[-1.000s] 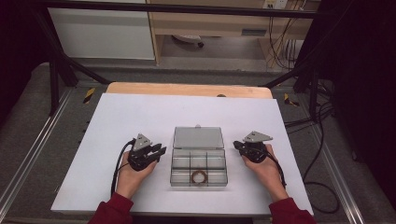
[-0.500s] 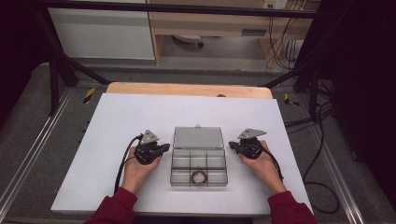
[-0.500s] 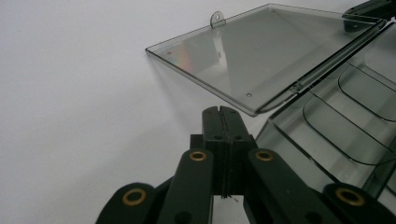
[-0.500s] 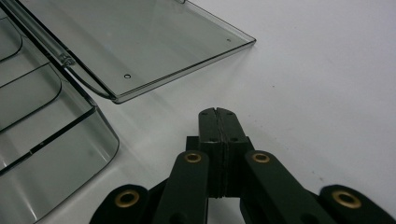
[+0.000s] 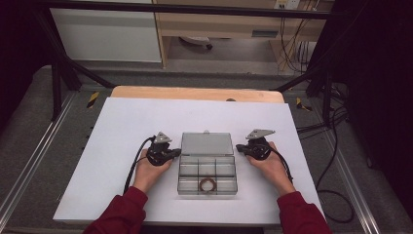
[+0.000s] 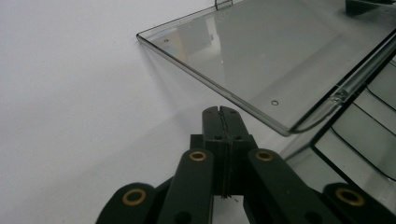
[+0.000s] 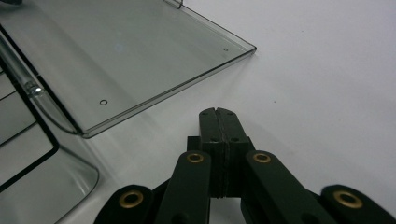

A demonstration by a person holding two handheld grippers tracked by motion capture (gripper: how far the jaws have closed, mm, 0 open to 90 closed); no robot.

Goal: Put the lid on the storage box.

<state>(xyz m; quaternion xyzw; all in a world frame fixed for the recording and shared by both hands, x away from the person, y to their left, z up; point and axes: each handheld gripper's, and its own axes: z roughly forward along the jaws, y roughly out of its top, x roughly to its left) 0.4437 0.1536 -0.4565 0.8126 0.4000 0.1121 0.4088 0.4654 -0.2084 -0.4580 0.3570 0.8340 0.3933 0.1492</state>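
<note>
Left tongs (image 5: 176, 154) pressed together, empty, just left of the clear box (image 5: 207, 168) at its hinge line – box mid-desk (image 5: 122, 122), lid (image 5: 206, 144) lying open on the far side, ring (image 5: 207, 185) in near compartment. Right tongs (image 5: 239, 147) pressed together, empty, just right of the lid.

A table (image 5: 146, 122) with a white top carries the work; along its far edge a strip of bare wood (image 5: 195, 92) shows. Near the middle of the near half a clear plastic compartment box (image 5: 207, 170) lies directly on the white surface, its lid (image 5: 206, 144) swung open and lying back towards the far side. In its near middle compartment sits a brown ring (image 5: 208, 184). The other compartments look bare.
</note>
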